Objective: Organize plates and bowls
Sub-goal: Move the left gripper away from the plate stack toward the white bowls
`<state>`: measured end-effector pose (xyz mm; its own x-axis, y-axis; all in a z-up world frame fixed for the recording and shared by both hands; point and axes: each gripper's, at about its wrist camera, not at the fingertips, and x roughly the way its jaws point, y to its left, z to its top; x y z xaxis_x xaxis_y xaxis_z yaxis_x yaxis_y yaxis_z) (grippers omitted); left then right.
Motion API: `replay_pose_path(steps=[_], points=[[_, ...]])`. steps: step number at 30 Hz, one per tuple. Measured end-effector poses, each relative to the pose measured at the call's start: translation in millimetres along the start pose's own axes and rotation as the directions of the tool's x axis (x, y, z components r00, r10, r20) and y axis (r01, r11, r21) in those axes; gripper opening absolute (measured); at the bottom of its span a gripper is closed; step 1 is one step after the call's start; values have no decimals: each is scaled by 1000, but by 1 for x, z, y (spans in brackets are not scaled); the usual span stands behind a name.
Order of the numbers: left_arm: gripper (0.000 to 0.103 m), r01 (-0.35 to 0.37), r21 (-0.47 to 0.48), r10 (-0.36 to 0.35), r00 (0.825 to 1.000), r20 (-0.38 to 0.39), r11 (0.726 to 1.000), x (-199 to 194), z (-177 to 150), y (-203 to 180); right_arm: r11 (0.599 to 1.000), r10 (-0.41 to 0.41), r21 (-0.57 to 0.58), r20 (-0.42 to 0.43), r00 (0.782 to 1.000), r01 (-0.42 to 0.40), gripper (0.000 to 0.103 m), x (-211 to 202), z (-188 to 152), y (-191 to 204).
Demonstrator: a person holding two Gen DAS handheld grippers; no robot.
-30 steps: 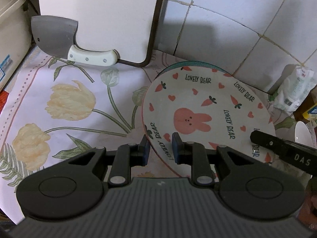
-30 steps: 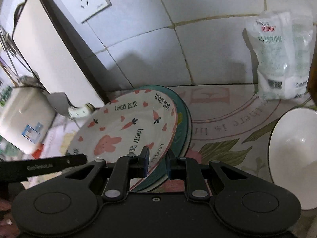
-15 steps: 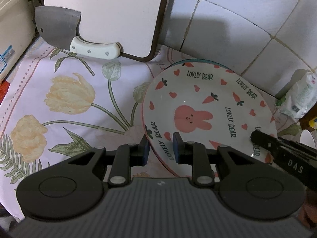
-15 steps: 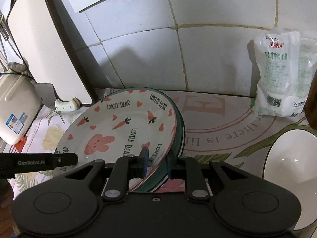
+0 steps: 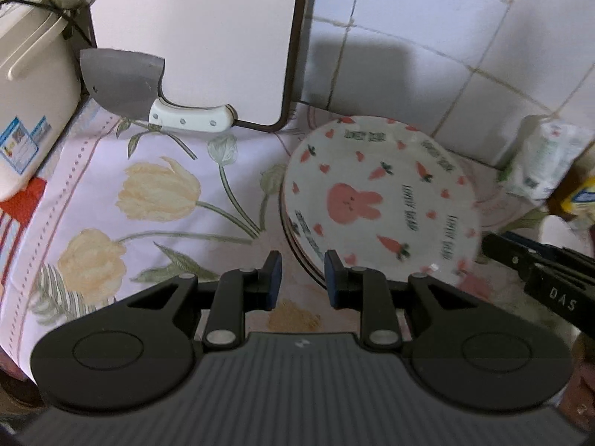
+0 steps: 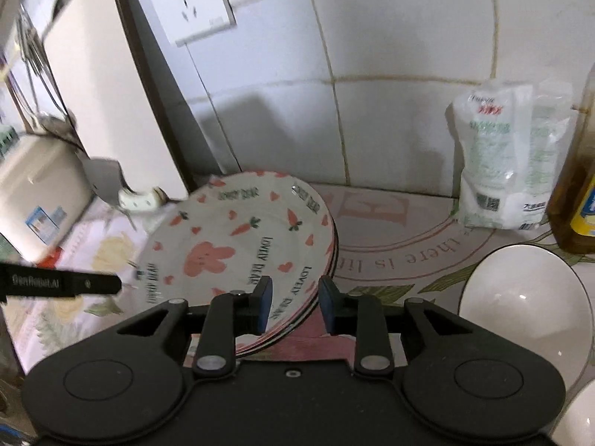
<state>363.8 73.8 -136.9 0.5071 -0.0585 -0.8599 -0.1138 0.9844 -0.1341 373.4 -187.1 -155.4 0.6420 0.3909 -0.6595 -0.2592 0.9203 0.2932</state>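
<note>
1. A floral tablecloth is covering the counter, and white wall tiles are rising behind it, with a wall socket set among them.
2. A large white cutting board is leaning upright against the wall at the back left; a cream appliance is standing just to its left.
3. The bunny plate, printed with carrots, hearts and "LOVELY BEAR", is lying on top of a stack of other plates, whose darker rims are showing beneath its edge; the stack is sitting on the cloth between the board and a white bowl at the right.
4. The left gripper is hovering at the near left rim of the stack, its jaws standing apart; the rim is showing in the gap between them and the pads are not pressing on it.
5. The right gripper is at the near right rim, its jaws opening; the plate's edge is lying between them, free of the pads.
6. A white plastic pouch is standing against the tiles, with an amber bottle just beside it.
7. A cleaver with a white handle is resting against the foot of the board.
</note>
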Motion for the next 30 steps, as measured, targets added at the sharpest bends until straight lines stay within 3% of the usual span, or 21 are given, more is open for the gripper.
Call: replay_pose_path(steps=[3,8,15,19,22,25,30], points=[[24,29,10,-29,1000,10,1000,-17,-7,-6,999,31,-9,18,999,-31,34,-21,0,7],[24,45,78,-48,998,31,996,-48,-22,-15,993,81,-90,24,996,-78,52,-64,0,25],[25,87,179,-103,992,79,980,-111,-45,-21,986,112,-137,81,990,-100,53,-128,-9,32],[33,95,222,-121,987,104,970,-147,-59,-28,982,127,-152,111,986,-110,59,-162,-19,28],[34,96,264,-130,985,115,960,-167,-70,-39,972,95,-225,121,988,-66,60,-175,-33,30],[39,99,299,-138,984,111,949,-182,-84,-52,977,89,-206,129,988,-61,60,-189,-46,26],[49,109,329,-158,980,125,938,-204,-107,-68,983,94,-167,139,986,-71,71,-225,-61,18]])
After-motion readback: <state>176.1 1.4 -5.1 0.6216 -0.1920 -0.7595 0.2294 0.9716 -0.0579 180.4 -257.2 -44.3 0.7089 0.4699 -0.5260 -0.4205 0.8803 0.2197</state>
